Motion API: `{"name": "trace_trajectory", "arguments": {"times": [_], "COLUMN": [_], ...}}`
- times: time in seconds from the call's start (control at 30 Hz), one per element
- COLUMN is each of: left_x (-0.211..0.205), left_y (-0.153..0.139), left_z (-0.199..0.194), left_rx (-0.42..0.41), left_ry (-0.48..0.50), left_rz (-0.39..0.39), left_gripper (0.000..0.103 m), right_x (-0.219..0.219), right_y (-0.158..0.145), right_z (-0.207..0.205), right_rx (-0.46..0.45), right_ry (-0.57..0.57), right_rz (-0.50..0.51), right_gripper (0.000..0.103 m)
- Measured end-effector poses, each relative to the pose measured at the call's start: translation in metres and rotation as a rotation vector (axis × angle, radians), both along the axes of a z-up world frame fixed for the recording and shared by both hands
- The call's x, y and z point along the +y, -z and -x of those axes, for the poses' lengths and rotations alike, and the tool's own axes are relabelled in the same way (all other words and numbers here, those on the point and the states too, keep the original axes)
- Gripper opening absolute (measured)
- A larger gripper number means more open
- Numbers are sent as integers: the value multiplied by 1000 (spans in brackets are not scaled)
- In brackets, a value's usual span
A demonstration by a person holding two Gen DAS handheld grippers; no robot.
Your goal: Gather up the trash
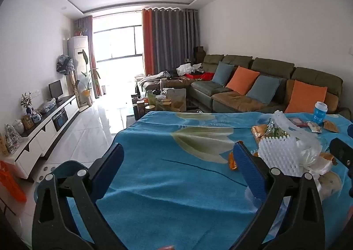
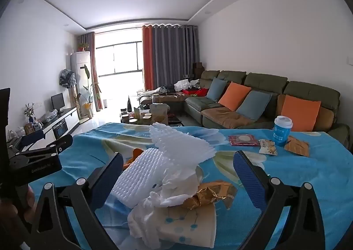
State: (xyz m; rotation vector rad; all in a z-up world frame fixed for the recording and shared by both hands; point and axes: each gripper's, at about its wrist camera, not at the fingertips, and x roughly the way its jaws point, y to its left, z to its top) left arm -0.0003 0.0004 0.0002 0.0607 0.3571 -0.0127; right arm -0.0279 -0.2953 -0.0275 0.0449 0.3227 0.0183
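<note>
A pile of trash lies on the blue flowered tablecloth: white foam netting, crumpled white tissue, a gold foil wrapper and a patterned paper cup on its side. My right gripper is open, its jaws on either side of the pile. My left gripper is open and empty over bare cloth, with the foam netting just to its right. Farther off stand a blue paper cup, a red packet, a snack wrapper and a brown wrapper.
The table's far edge faces a cluttered coffee table and a green sofa with orange and blue cushions. A white TV cabinet runs along the left wall. The left gripper's body shows at the left of the right wrist view.
</note>
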Motion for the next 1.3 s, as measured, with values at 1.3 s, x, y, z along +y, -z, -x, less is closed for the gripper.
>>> {"name": "trace_trajectory", "arguments": {"times": [1.3], "left_x": [4], "left_y": [-7], "left_z": [26], "left_rx": [-70], "left_ry": [0], "left_rz": [42], "left_gripper": [97], "right_x": [-3], "right_y": [0], "right_z": [4], "right_rx": [-31], "right_ry": [-5], "right_rz": [3], "right_gripper": [96]}}
